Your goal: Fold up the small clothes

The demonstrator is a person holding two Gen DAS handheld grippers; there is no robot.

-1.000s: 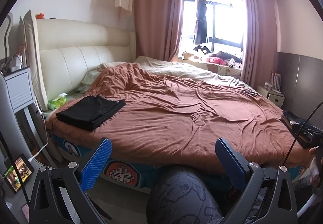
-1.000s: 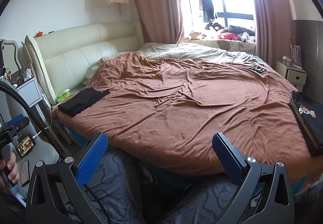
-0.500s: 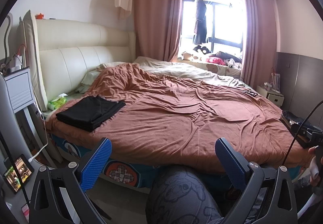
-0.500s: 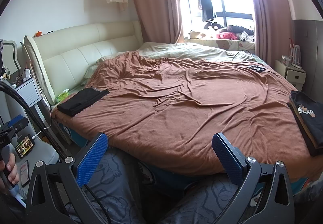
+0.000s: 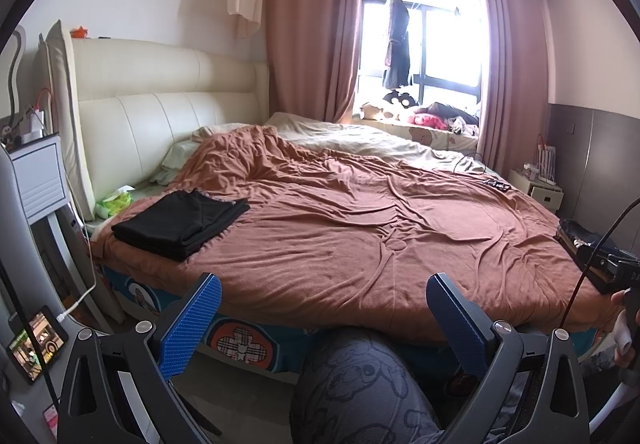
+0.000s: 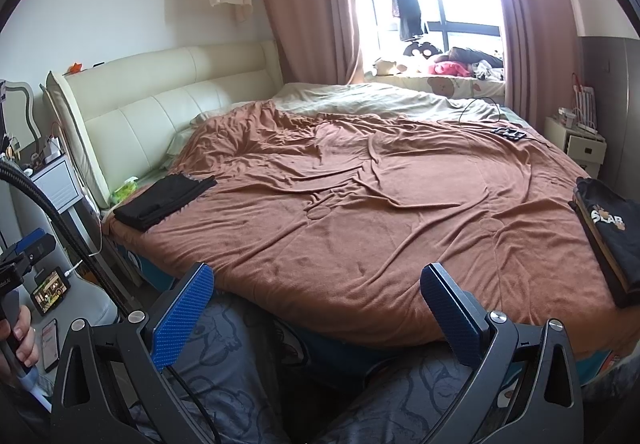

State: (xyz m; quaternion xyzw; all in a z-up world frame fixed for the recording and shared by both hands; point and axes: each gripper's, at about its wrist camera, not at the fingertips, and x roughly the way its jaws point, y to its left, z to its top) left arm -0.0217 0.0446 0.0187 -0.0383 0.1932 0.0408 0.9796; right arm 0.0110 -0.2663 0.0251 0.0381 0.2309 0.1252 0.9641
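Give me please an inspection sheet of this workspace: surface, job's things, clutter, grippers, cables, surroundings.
Surface: bed with wrinkled brown blanket.
Job's things: folded black stack at the headboard-side corner; black printed garment at the opposite near edge.
Clutter: green tissue pack beside the stack; small dark device on the far side.
Grippers: left gripper open, empty; right gripper open, empty; both short of the bed.
Cables: white cable to a lit phone.
Surroundings: cream headboard, curtained window.

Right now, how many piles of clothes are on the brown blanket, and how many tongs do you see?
Plain black piles: 1
Black piles with a printed top: 1
Open tongs: 2, left tongs and right tongs
Total: 4
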